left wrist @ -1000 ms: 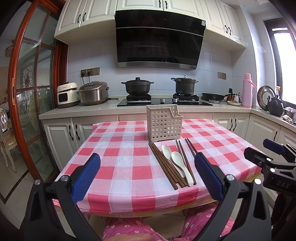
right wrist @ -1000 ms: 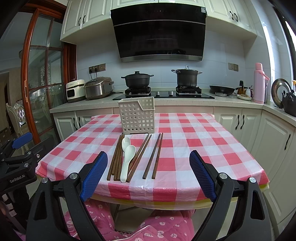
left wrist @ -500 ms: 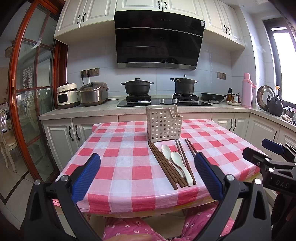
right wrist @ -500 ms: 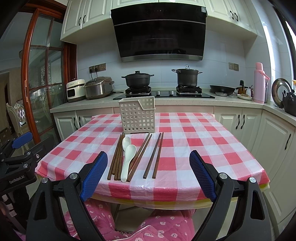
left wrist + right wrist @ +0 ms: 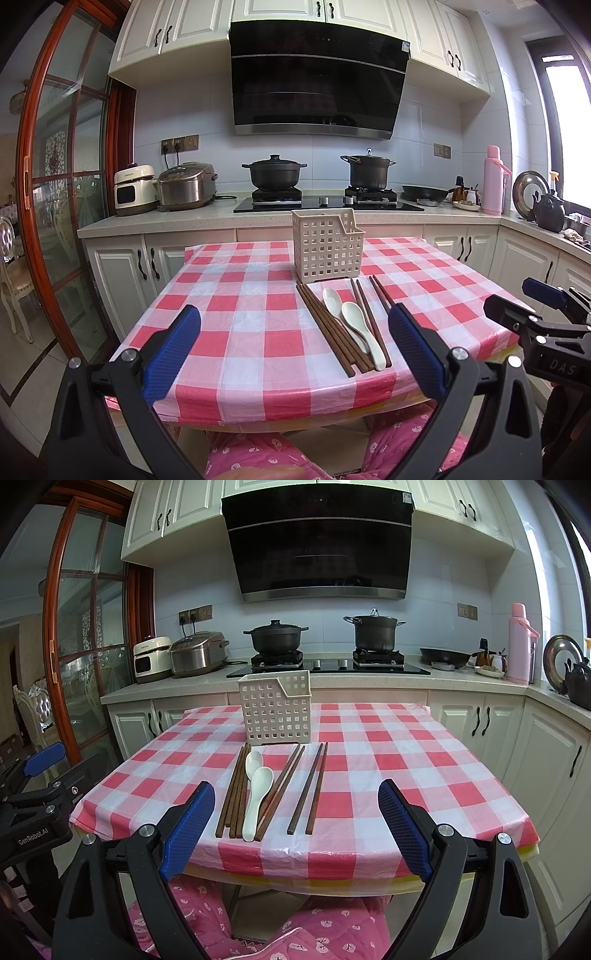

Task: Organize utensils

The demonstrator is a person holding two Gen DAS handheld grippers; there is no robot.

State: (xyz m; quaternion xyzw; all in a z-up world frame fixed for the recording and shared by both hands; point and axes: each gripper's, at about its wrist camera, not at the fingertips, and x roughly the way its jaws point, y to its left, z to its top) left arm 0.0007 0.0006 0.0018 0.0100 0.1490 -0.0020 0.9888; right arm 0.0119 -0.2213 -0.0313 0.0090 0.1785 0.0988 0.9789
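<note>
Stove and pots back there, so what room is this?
A home kitchen, most likely: pots sit on a stove under a big hood, and chopsticks lie on the checked table.

White perforated utensil basket (image 5: 275, 709) is standing upright mid-table. Just in front, brown chopsticks (image 5: 233, 794) and two white ceramic spoons (image 5: 255, 794) are lying flat, roughly parallel, handles pointing toward the near edge.

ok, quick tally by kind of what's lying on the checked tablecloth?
Brown chopsticks: 8 (the left bundle is tight, so this count is approximate)
White spoons: 2
White perforated basket: 1
Total: 11
</note>
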